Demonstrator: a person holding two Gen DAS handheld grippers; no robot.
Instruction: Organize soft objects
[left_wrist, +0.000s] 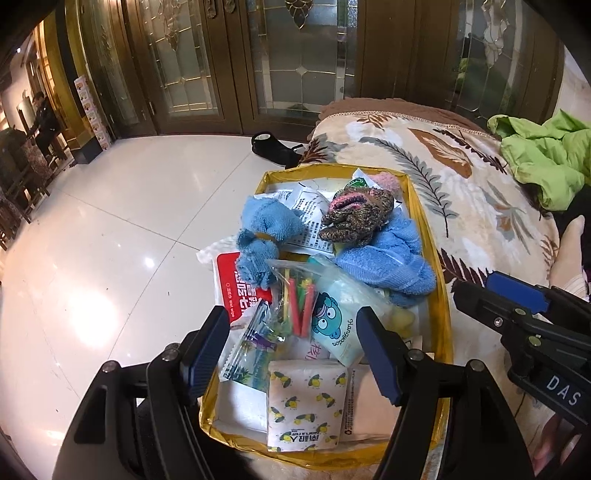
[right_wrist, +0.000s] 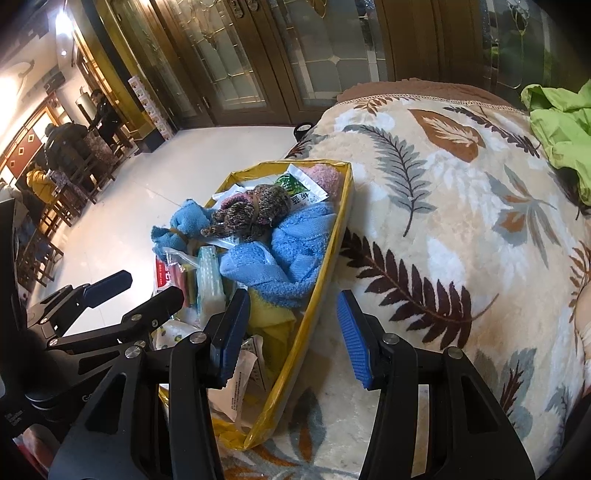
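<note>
A shallow box with yellow-taped walls (left_wrist: 439, 295) sits at the edge of a leaf-patterned blanket, heaped with items. On the heap lie a blue towel (left_wrist: 388, 258), a smaller blue cloth bound with a band (left_wrist: 266, 229), brown-and-pink knitted gloves (left_wrist: 354, 218) and something pink and fluffy (left_wrist: 384, 181). My left gripper (left_wrist: 295, 356) hovers open over the near end, above a lemon-print tissue pack (left_wrist: 306, 402) and a bag of coloured sticks (left_wrist: 295, 302). My right gripper (right_wrist: 291, 336) is open, its pads straddling the box's right wall (right_wrist: 332, 236) without touching it. A yellow cloth (right_wrist: 273, 314) lies under the towel (right_wrist: 295, 251).
The blanket (left_wrist: 461, 177) covers a bed to the right, with a green jacket (left_wrist: 546, 155) at its far corner. Glossy white floor tiles (left_wrist: 110, 240) spread to the left, with a black shoe (left_wrist: 273, 147) by the glass doors. People stand far off at the left.
</note>
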